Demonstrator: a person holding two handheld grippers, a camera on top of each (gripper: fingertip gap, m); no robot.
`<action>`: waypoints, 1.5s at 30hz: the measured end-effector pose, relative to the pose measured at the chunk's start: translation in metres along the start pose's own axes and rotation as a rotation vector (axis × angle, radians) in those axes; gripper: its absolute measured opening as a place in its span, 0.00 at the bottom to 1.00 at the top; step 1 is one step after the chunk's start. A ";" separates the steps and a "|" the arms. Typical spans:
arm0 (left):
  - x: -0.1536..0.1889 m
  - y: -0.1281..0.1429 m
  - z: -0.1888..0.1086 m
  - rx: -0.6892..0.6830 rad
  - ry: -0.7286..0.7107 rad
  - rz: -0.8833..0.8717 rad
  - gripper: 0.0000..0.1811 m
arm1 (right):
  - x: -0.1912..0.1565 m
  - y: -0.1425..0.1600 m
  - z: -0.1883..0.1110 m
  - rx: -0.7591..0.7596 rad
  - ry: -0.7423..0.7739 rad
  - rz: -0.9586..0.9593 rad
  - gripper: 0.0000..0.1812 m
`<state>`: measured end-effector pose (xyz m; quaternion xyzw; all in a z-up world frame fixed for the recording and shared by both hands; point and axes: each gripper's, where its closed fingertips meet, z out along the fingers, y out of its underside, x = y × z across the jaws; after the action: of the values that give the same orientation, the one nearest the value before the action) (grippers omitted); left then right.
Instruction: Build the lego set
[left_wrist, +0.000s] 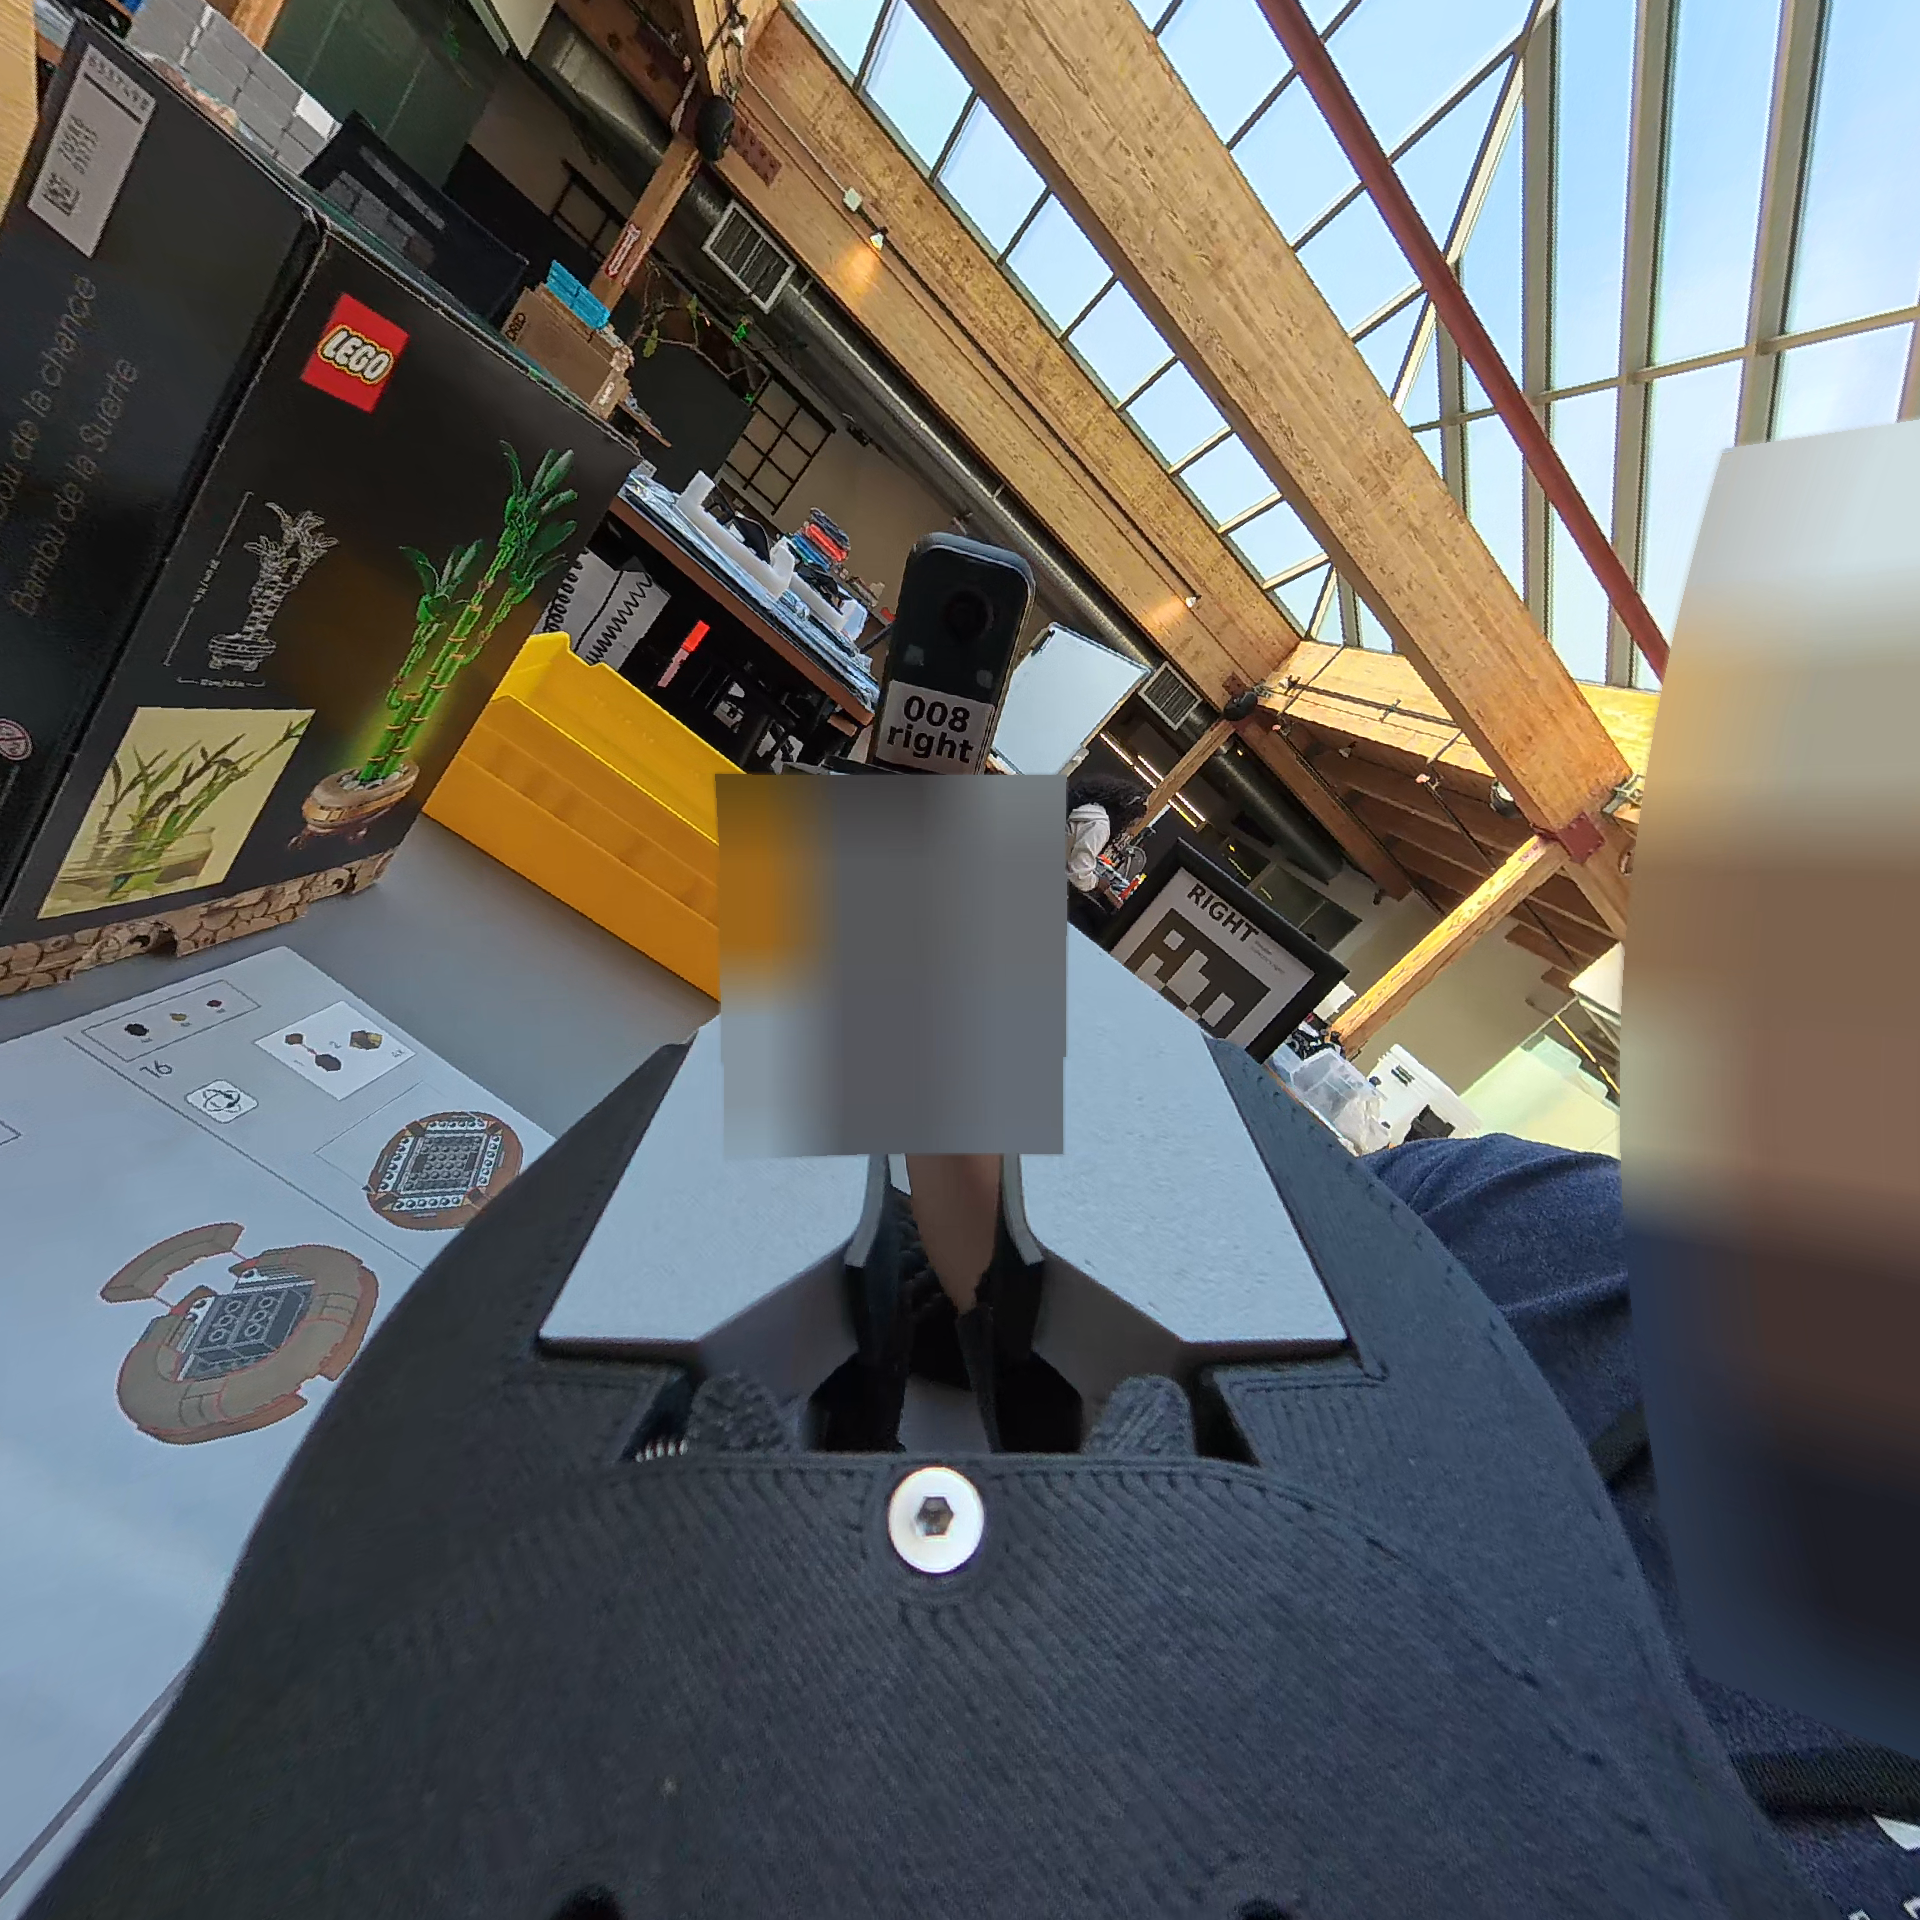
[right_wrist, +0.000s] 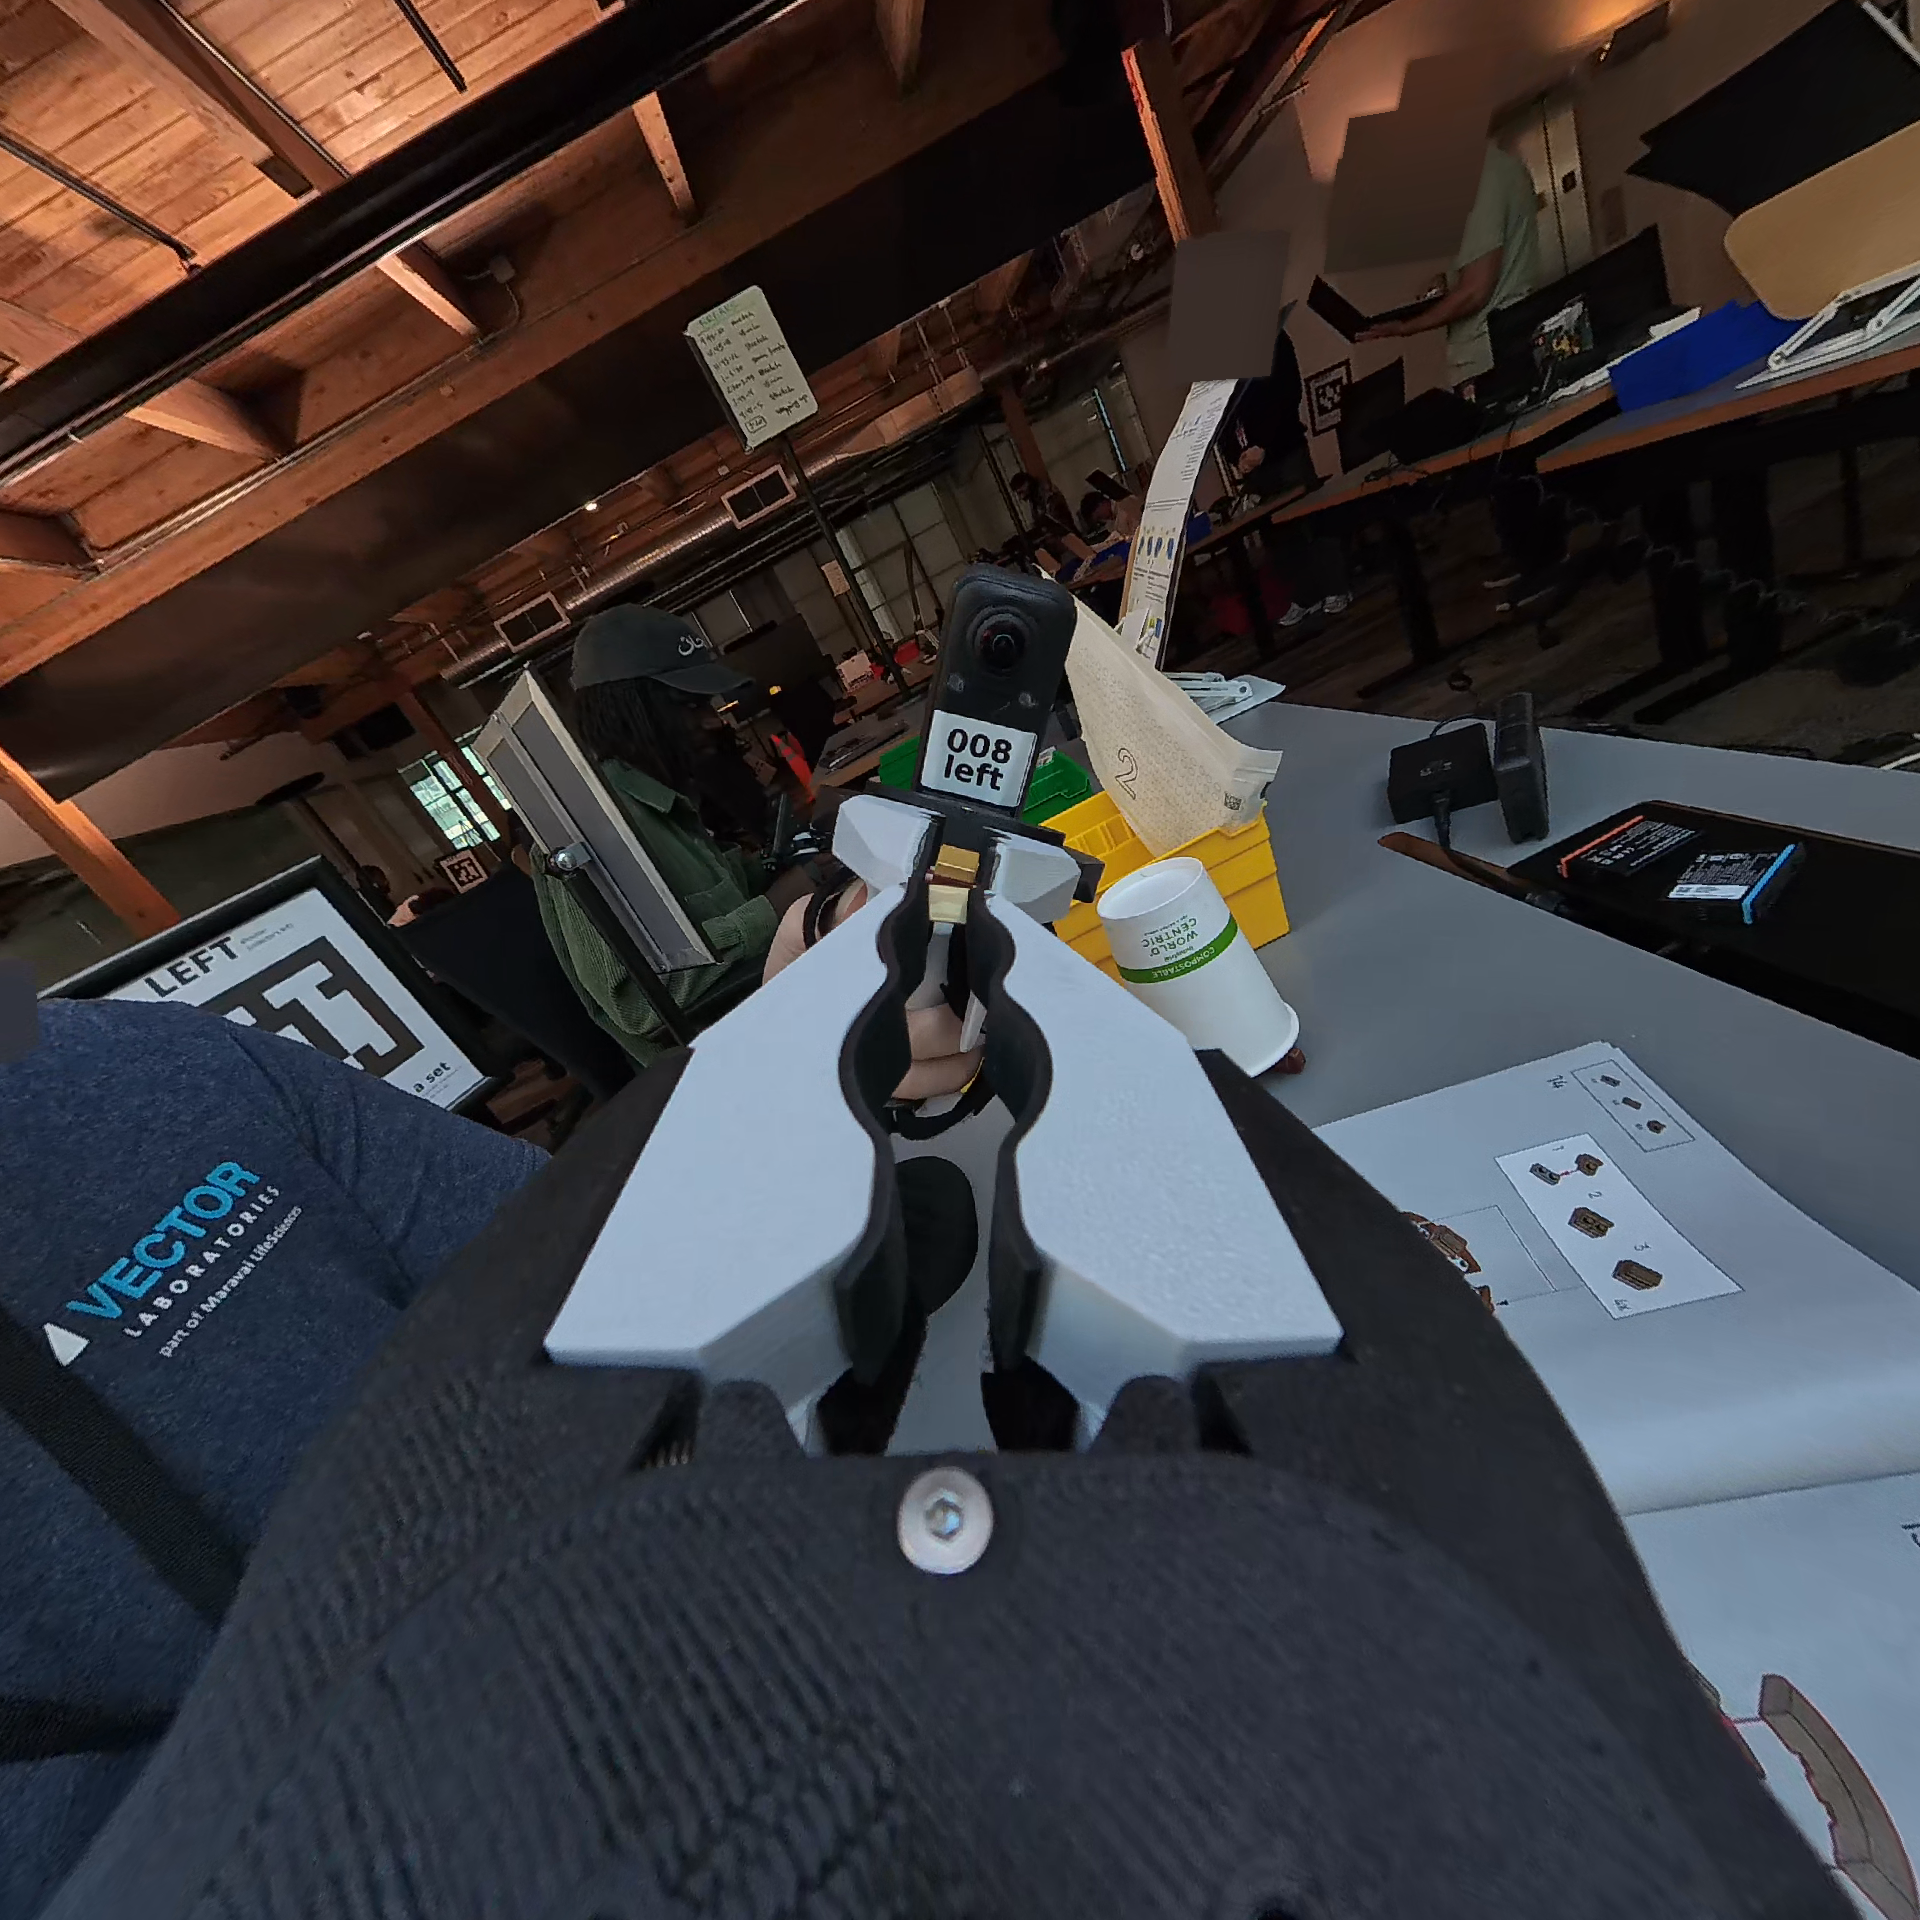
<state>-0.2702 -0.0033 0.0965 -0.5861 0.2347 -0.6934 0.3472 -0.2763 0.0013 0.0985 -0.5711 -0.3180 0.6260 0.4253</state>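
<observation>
My two grippers meet tip to tip above the grey table. In the right wrist view my right gripper is shut on a small gold and brown lego piece at its tips. The left gripper faces it, its white fingers close on either side of the same piece. In the left wrist view my left gripper's fingers stand nearly together, and a blurred patch hides their tips and the piece. The right gripper's camera rises behind the patch.
An open instruction booklet lies on the table, also in the right wrist view. A black lego box and a yellow bin stand at the left. A paper cup, a yellow bin, a numbered bag and black devices stand beyond. My two grippers' fingertips are within a few centimetres of each other.
</observation>
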 end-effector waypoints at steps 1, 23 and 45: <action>0.000 -0.001 0.000 0.007 0.002 -0.004 0.05 | 0.000 -0.001 0.000 0.007 0.005 -0.003 0.03; -0.010 0.012 -0.001 -0.083 -0.055 0.025 0.05 | 0.006 0.013 -0.003 -0.105 0.034 -0.088 0.03; -0.014 0.005 0.003 -0.004 -0.007 -0.078 0.05 | 0.011 0.007 -0.005 -0.057 0.043 -0.034 0.04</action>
<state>-0.2656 0.0039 0.0840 -0.5980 0.2116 -0.7040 0.3194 -0.2727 0.0075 0.0864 -0.5910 -0.3362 0.5968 0.4262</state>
